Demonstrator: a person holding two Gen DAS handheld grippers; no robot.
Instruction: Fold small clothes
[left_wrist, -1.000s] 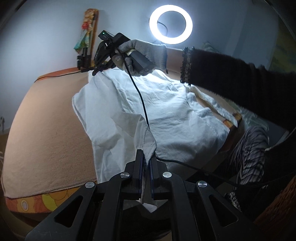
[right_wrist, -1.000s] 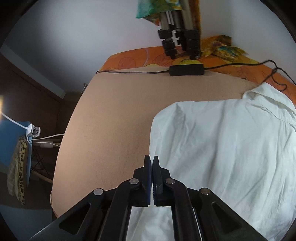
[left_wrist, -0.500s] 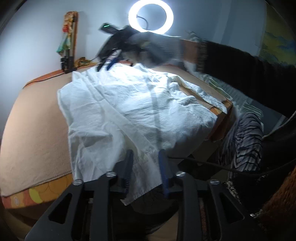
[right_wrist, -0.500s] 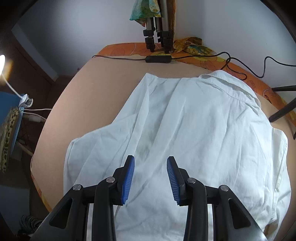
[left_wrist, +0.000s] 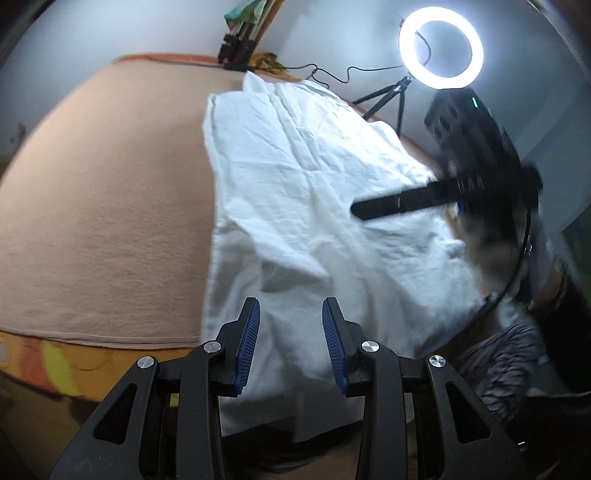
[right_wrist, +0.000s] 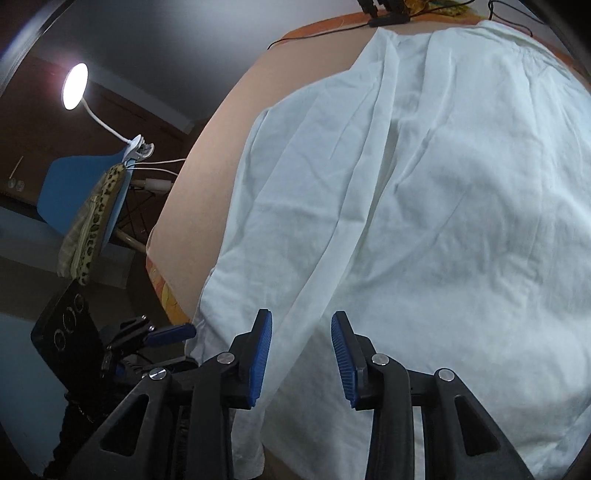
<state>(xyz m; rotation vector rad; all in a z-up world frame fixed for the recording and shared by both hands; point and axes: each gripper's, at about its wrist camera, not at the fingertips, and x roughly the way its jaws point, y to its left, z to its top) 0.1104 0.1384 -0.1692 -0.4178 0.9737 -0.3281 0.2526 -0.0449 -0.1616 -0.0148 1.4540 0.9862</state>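
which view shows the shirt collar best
The left wrist view: the white shirt lies nearly whole, its collar clear at the far end. The right wrist view sits close over the cloth, with the collar cut off at the top edge.

Lit ring light (left_wrist: 440, 47), desk lamp (right_wrist: 75, 86), blue chair (right_wrist: 75, 184).

The shirt (left_wrist: 314, 192) lies on the blanket (left_wrist: 103, 206), ring light (left_wrist: 440, 47) behind its far right edge.

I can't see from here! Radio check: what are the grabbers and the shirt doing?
Left gripper open, right gripper open, both empty. White shirt lying rumpled on tan blanket. Nothing on shirt.
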